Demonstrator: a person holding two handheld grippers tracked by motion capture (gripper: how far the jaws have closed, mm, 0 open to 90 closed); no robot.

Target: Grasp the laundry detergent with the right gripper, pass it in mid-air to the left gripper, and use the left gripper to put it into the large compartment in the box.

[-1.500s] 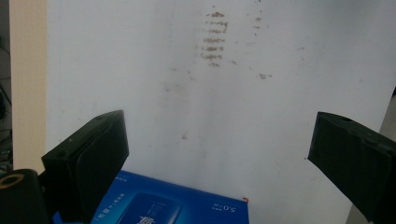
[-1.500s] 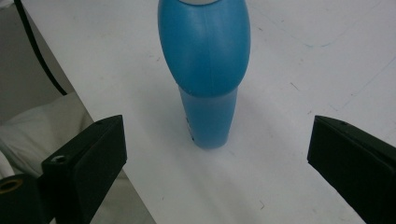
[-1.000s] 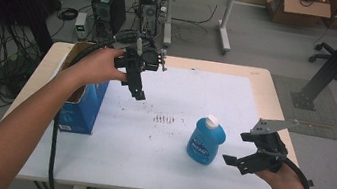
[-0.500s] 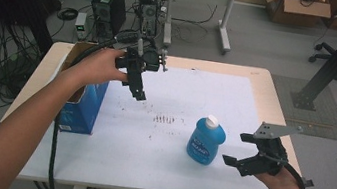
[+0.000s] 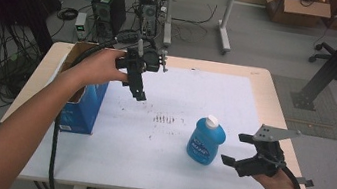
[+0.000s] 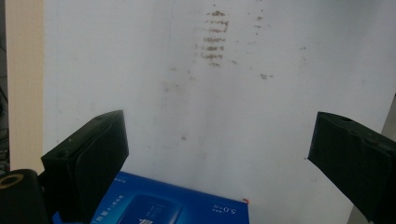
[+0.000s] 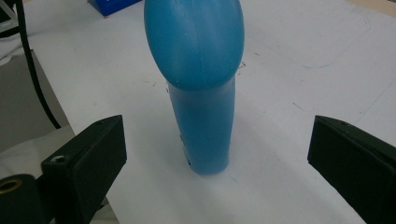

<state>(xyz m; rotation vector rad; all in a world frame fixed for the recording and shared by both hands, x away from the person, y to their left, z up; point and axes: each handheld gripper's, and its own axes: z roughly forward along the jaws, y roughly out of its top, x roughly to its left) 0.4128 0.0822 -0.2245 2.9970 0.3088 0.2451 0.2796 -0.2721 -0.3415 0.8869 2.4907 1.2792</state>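
Note:
A blue bottle (image 5: pixel 205 144) with a white cap stands upright on the white sheet, right of the table's middle. My right gripper (image 5: pixel 235 149) hovers just to its right, jaws spread wide and apart from it. In the right gripper view the bottle (image 7: pixel 201 93) stands between the two open jaws of my right gripper (image 7: pixel 217 144), a little ahead of them. My left gripper (image 5: pixel 138 91) is held above the sheet at the back left, pointing down. In the left gripper view my left gripper (image 6: pixel 217 140) is wide open with nothing in it, over the sheet and the blue box (image 6: pixel 173 207).
An open blue cardboard box (image 5: pixel 80 104) stands at the table's left edge under my left forearm. Dark smudges (image 5: pixel 168 120) mark the white sheet (image 5: pixel 147 157) near the middle. A black cable hangs off the front left. Computers, cables and another table stand on the floor behind.
The right gripper has sunk very slightly beside the bottle. The left gripper and the bottle have stayed where they were.

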